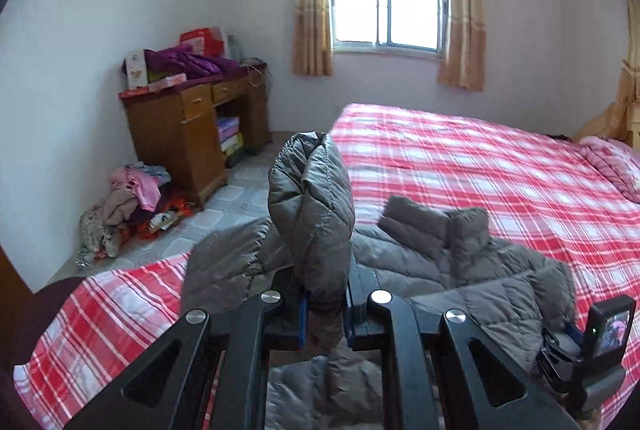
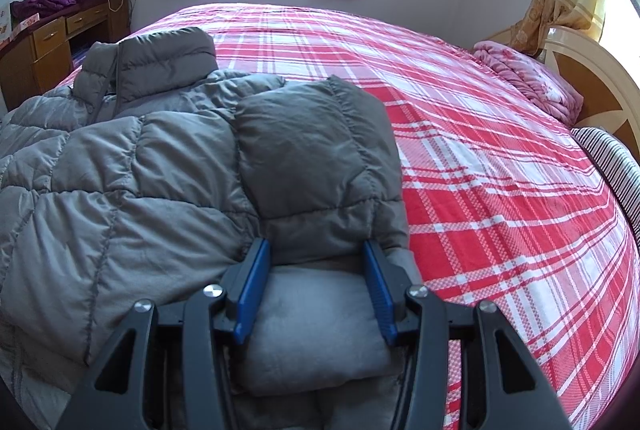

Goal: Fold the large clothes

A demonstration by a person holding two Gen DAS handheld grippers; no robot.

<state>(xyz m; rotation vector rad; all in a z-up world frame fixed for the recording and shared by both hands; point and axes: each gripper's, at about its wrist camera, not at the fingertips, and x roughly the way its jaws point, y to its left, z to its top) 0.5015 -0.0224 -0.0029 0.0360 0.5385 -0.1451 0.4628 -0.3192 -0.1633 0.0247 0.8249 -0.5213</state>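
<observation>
A grey quilted down jacket (image 1: 440,270) lies on the red plaid bed (image 1: 480,157). My left gripper (image 1: 326,314) is shut on one sleeve (image 1: 312,205) and holds it raised, the sleeve standing up above the jaws. In the right wrist view the jacket (image 2: 120,169) spreads to the left, collar (image 2: 160,57) at the far side. My right gripper (image 2: 316,290) is open, its blue pads (image 2: 252,294) either side of the other sleeve (image 2: 316,149), which lies folded over the jacket body. The right gripper also shows in the left wrist view (image 1: 580,350).
A wooden desk (image 1: 192,133) piled with purple clothes and boxes stands by the left wall, a heap of clothes (image 1: 128,205) on the floor beside it. A pink blanket (image 2: 532,77) and the headboard (image 2: 592,77) are at the bed's right. A window (image 1: 388,1) is behind.
</observation>
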